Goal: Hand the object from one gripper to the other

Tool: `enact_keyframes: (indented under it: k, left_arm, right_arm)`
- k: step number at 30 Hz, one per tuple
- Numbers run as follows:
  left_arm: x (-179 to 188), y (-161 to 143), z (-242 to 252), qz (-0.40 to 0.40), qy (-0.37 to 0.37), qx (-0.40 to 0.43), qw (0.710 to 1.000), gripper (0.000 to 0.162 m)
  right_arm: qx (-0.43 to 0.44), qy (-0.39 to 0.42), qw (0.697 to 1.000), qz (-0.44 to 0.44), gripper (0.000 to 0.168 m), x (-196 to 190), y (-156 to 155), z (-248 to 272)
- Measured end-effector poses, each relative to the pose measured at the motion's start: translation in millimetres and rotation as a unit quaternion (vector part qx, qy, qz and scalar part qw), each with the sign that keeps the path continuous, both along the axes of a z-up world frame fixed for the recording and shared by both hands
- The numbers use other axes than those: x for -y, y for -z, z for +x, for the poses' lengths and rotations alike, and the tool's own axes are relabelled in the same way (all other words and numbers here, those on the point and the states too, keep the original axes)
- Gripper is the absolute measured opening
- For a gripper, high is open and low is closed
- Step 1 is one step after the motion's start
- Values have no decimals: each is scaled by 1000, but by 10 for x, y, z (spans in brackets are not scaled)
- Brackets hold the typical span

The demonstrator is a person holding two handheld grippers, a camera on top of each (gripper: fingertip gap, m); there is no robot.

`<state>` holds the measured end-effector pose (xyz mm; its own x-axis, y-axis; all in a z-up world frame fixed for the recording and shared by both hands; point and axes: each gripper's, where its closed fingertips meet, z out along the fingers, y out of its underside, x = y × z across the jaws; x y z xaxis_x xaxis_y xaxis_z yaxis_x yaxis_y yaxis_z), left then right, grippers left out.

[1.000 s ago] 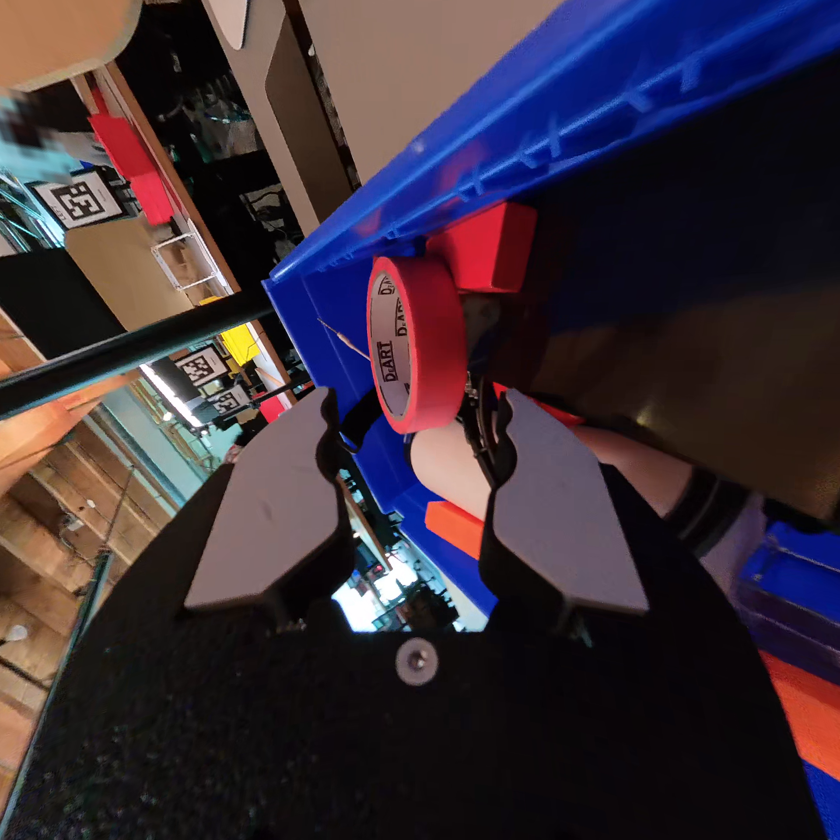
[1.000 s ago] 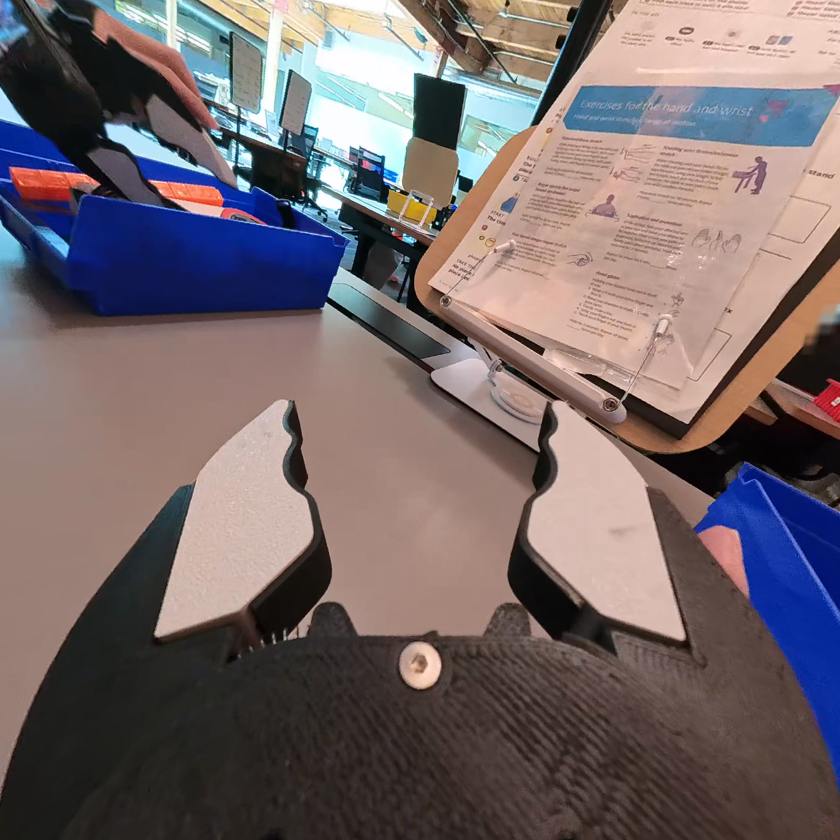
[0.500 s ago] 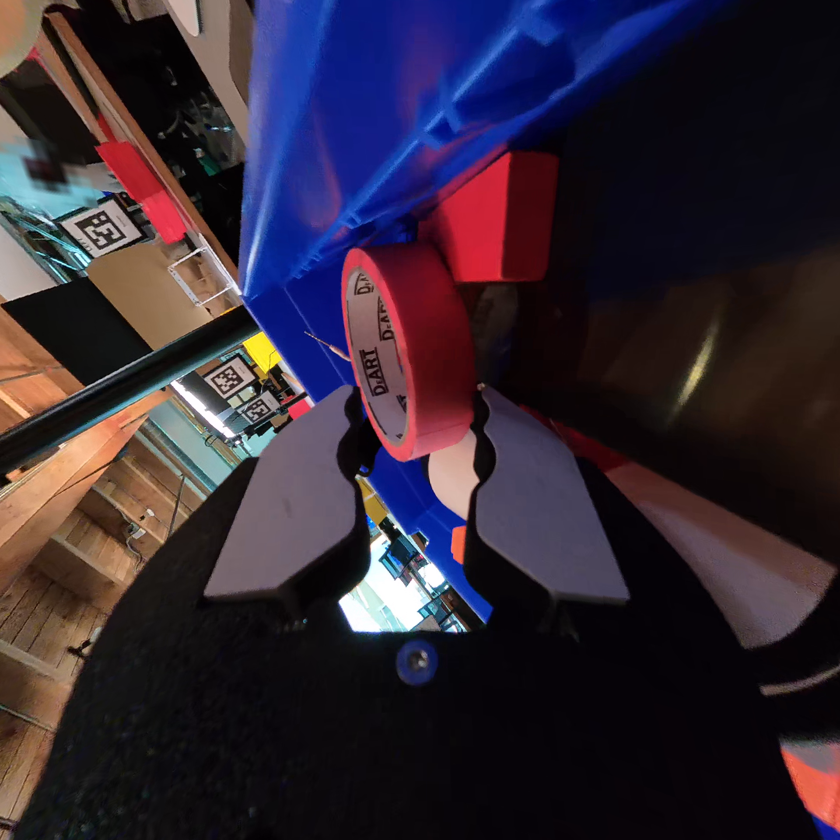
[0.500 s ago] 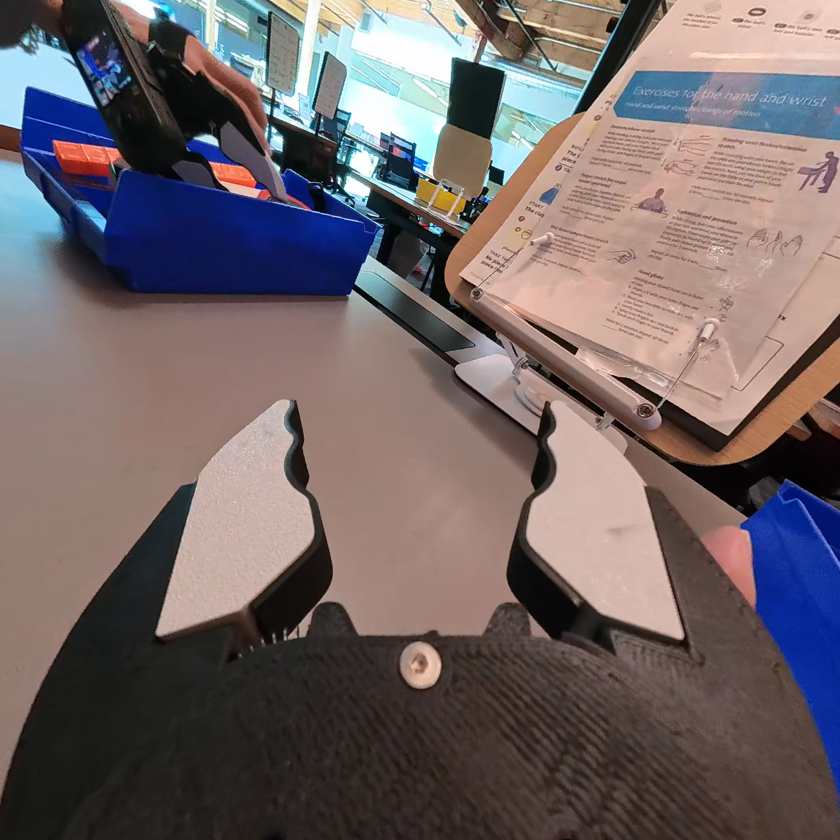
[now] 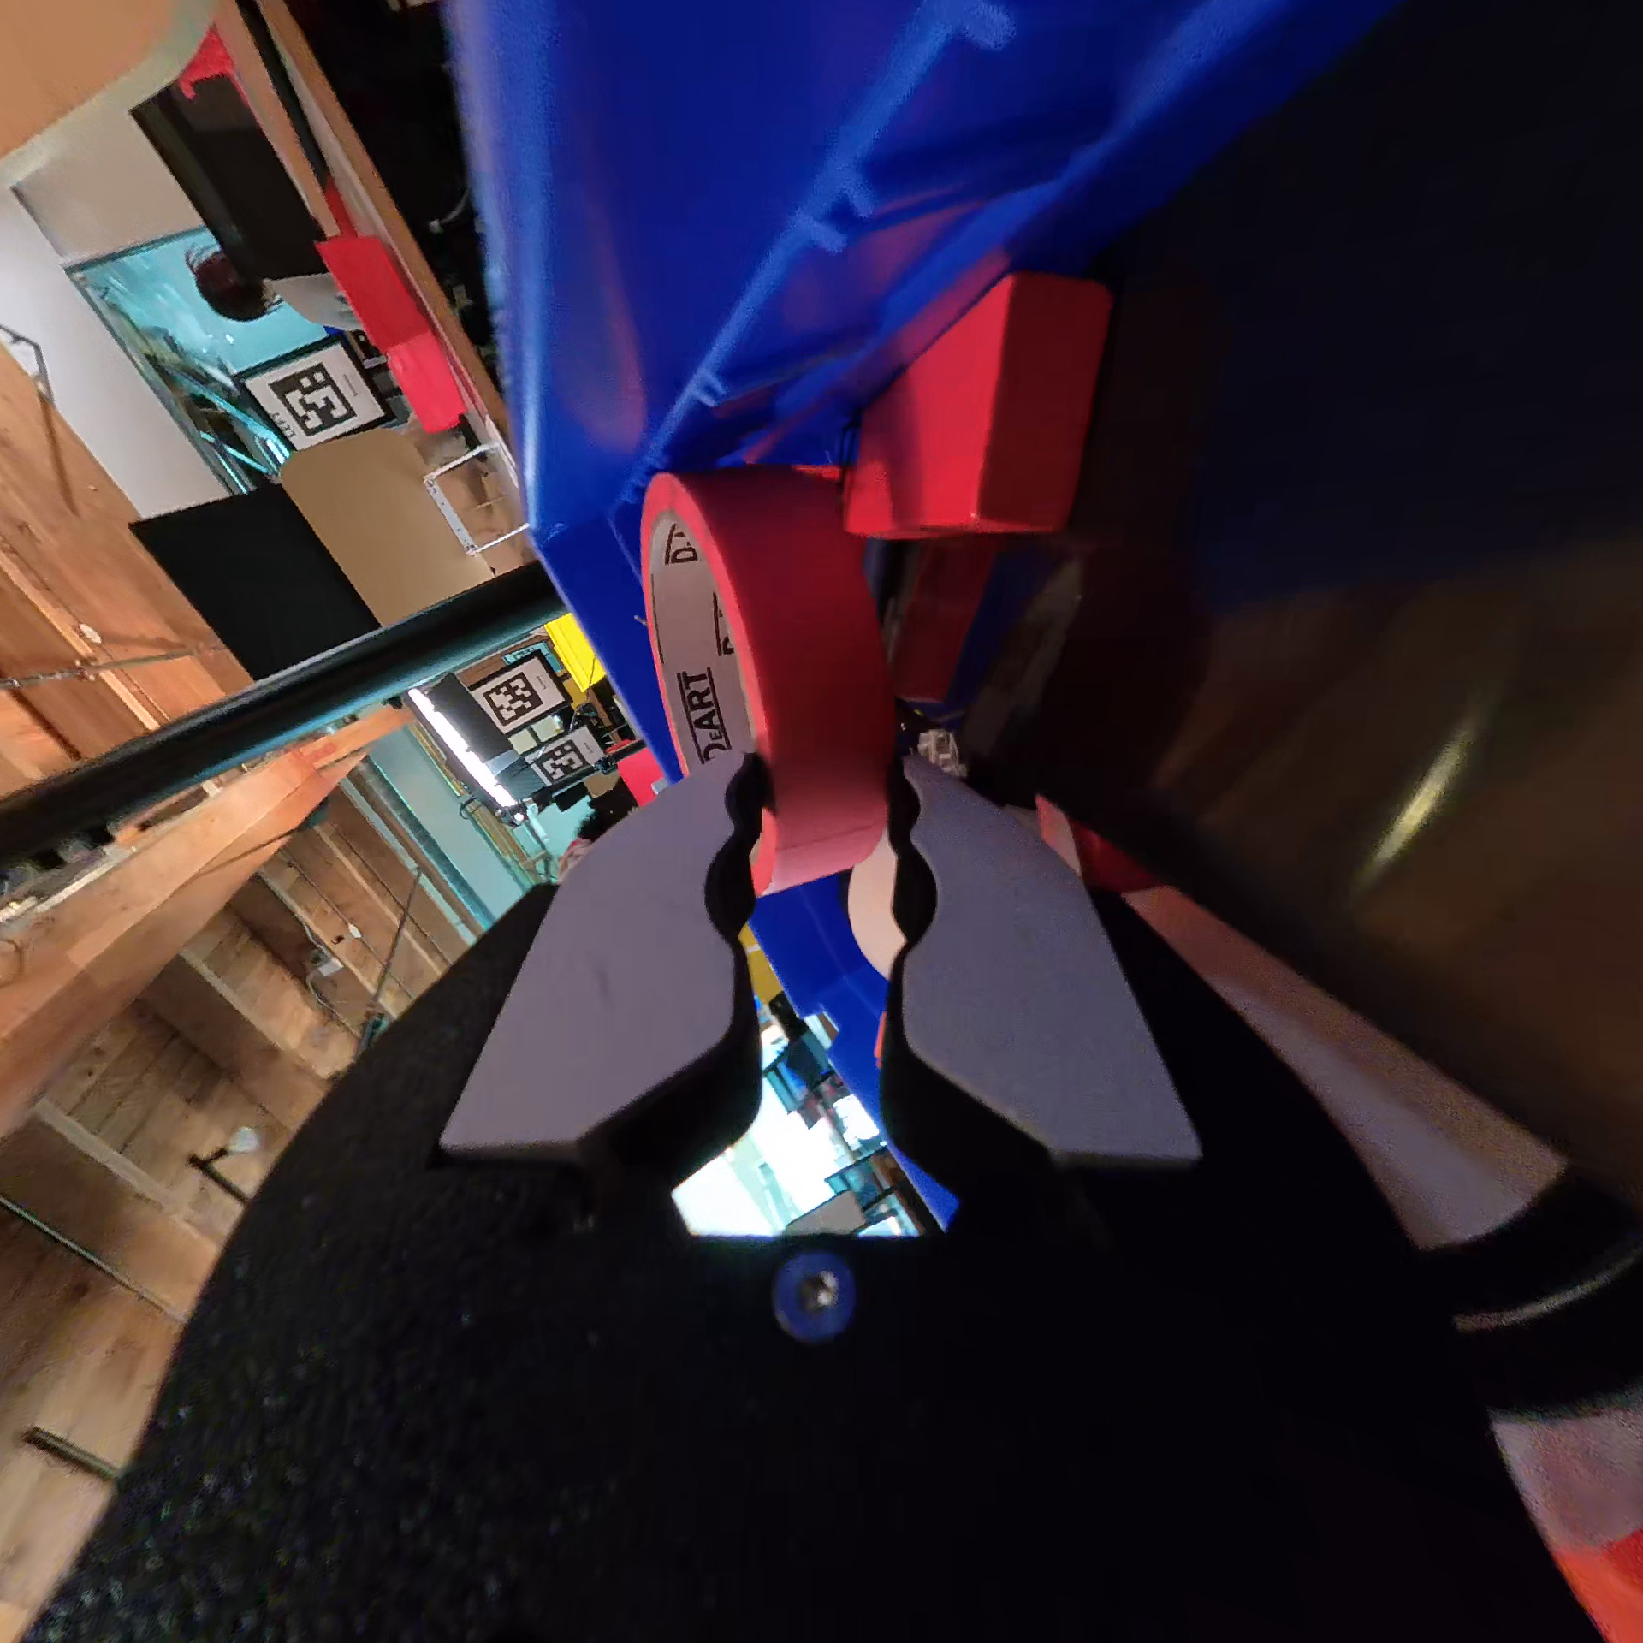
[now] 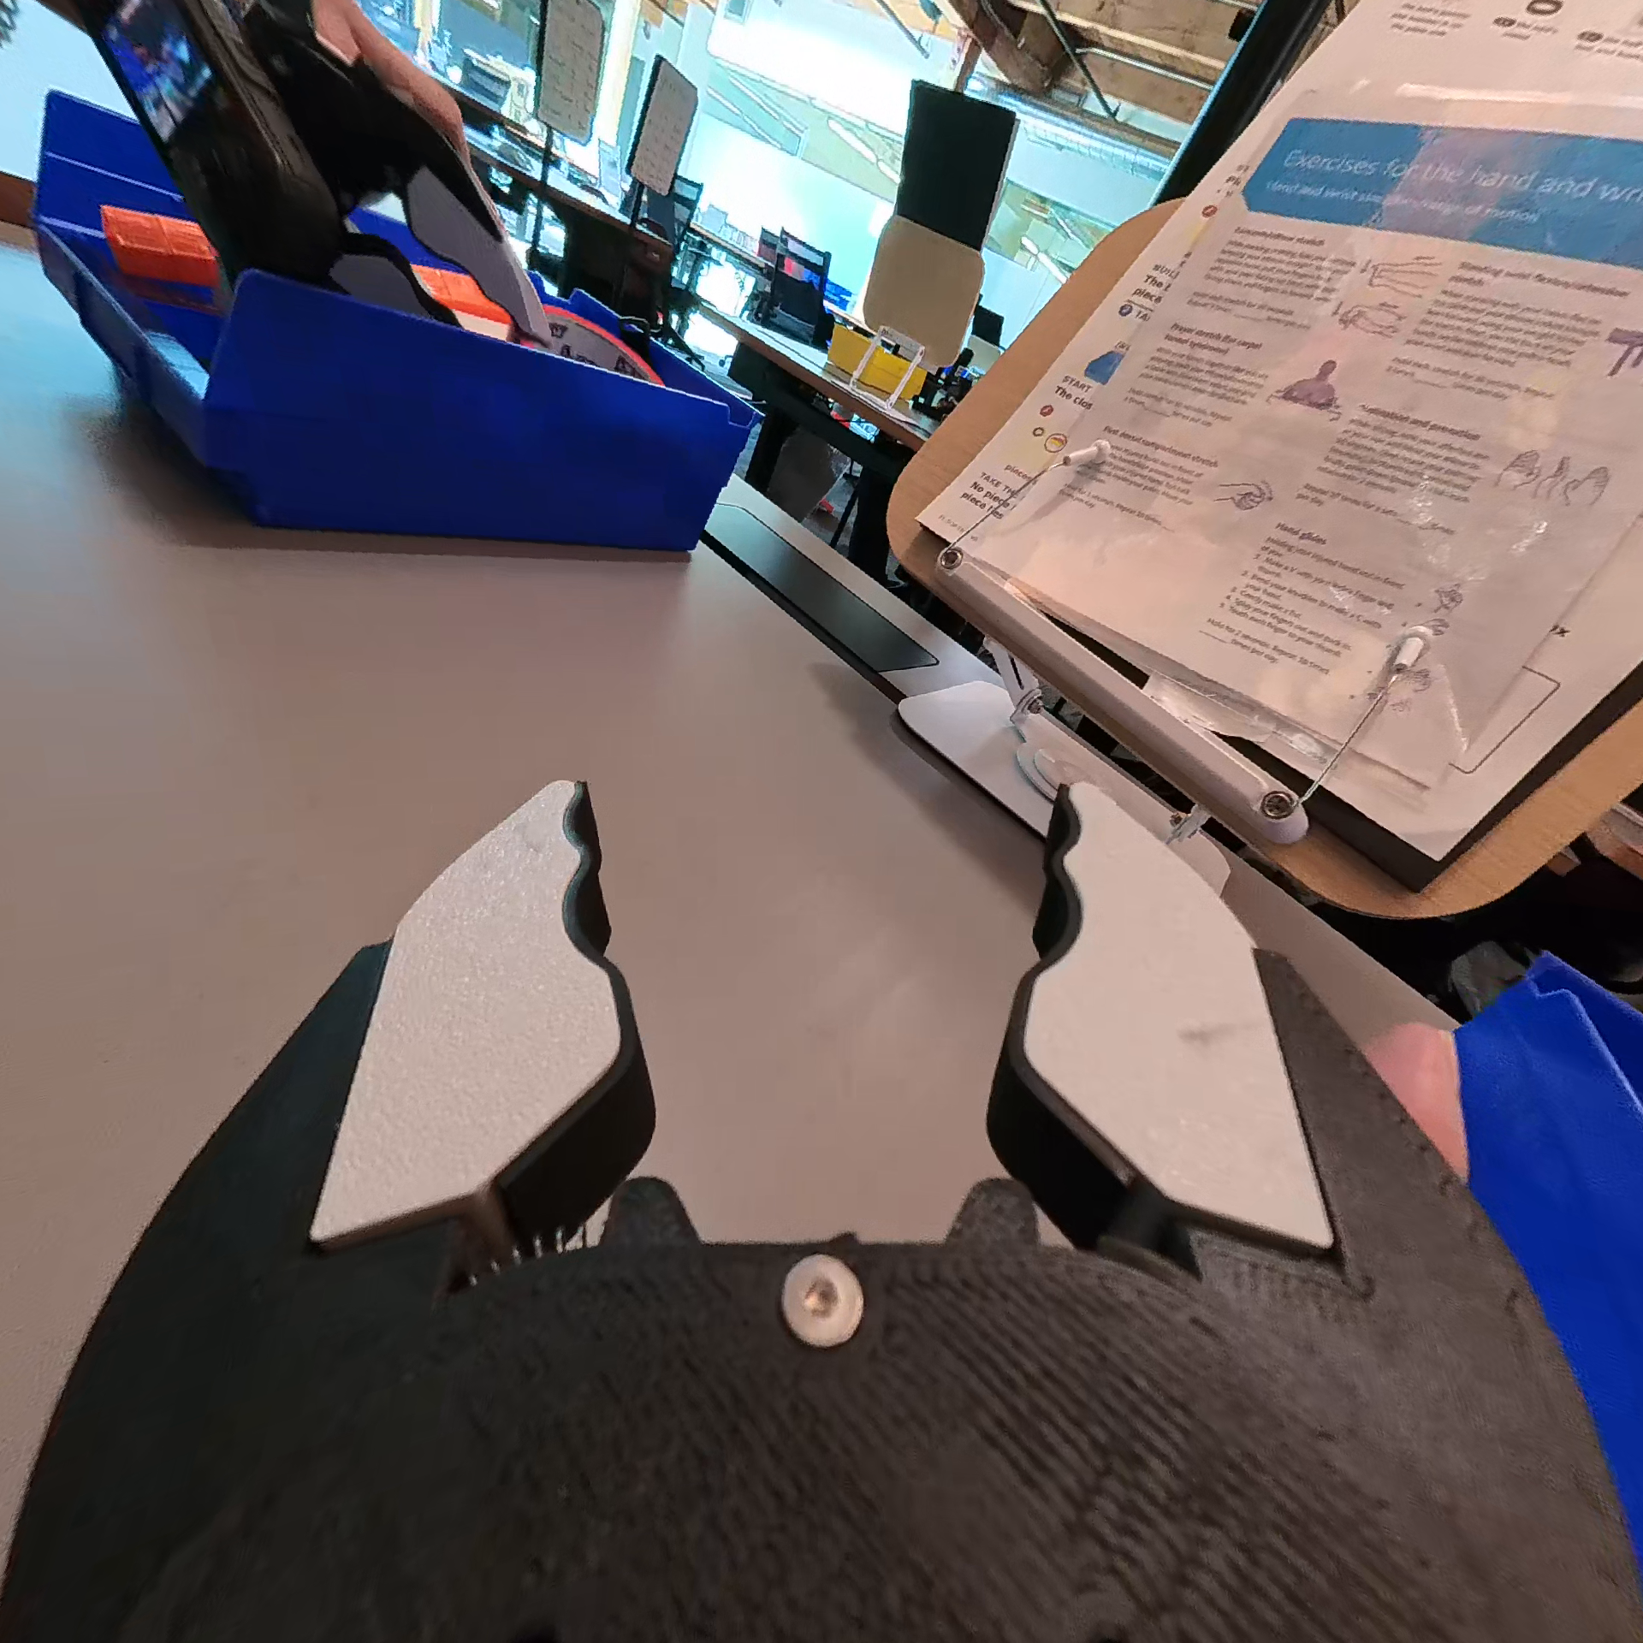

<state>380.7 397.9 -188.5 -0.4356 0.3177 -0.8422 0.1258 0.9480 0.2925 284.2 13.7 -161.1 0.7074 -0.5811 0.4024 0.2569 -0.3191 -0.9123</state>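
Note:
A red tape roll (image 5: 800,640) stands on edge in a blue bin (image 5: 711,222), next to a red block (image 5: 978,418). My left gripper (image 5: 822,782) reaches into the bin and its two fingers press on both sides of the roll's near edge. In the right wrist view the left gripper (image 6: 484,324) shows far off, inside the blue bin (image 6: 444,427), with the roll (image 6: 605,347) at its tips. My right gripper (image 6: 818,827) is open and empty, low over the grey table (image 6: 356,711).
A document stand with printed sheets (image 6: 1289,444) rises at the right on the table. Orange blocks (image 6: 156,240) lie in the far bin. A second blue bin (image 6: 1565,1156) sits at the right edge. A hand holds the left gripper. Spacing between my two grippers at the tips: around 40 cm.
My left gripper moved forward onto the tape roll and its fingers closed from wide apart to pressing on it. My right gripper stayed open and drifted slightly toward the far bin.

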Motion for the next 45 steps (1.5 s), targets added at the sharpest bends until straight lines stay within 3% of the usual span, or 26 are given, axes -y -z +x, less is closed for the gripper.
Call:
enact_keyframes:
  k: [8,12,15,19,22,24,26,29,31,35,37,40,45]
  left_arm:
    - [250,-469,-224,-180,-10,40,983,27]
    - [575,-884,-477,-317,8,32,948,27]
    - [869,-1190,-724,-428,31,-4,903,27]
    - [1423,-1559,-1207,-591,103,-118,791,27]
    - [1898,-1799,-1652,-695,196,-236,650,26]
    - [2153,-1876,-1881,-736,255,-300,551,26]
    - [2375,-1838,-2011,-756,300,-343,470,27]
    - [2677,-1646,-1997,-777,327,-369,391,26]
    - [2832,-1504,-1961,-784,333,-390,350,26]
    - [2983,-1275,-1882,-796,326,-406,308,26]
    - [3035,-1171,-1868,-792,316,-417,314,26]
    - [3070,-1078,-1884,-779,305,-427,343,26]
    - [3035,-1011,-1902,-779,300,-425,350,26]
  right_arm:
    - [2,-24,1000,10,96,-84,-21,-72]
    - [5,-63,998,24,97,-188,-73,-196]
    - [-5,-104,993,47,96,-260,-115,-304]
    - [-30,-164,981,101,91,-333,-220,-442]
    - [-71,-233,953,180,88,-426,-398,-549]
    - [-111,-294,911,266,86,-482,-620,-628]
    - [-147,-351,858,344,79,-516,-842,-674]
    - [-175,-428,792,398,76,-554,-1061,-810]
    - [-170,-451,774,410,61,-521,-1129,-885]
    - [-152,-382,820,398,45,-452,-967,-727]
    - [-152,-364,831,392,39,-419,-892,-670]
    - [-166,-356,825,407,38,-385,-898,-615]
    - [-175,-361,843,359,31,-432,-797,-611]
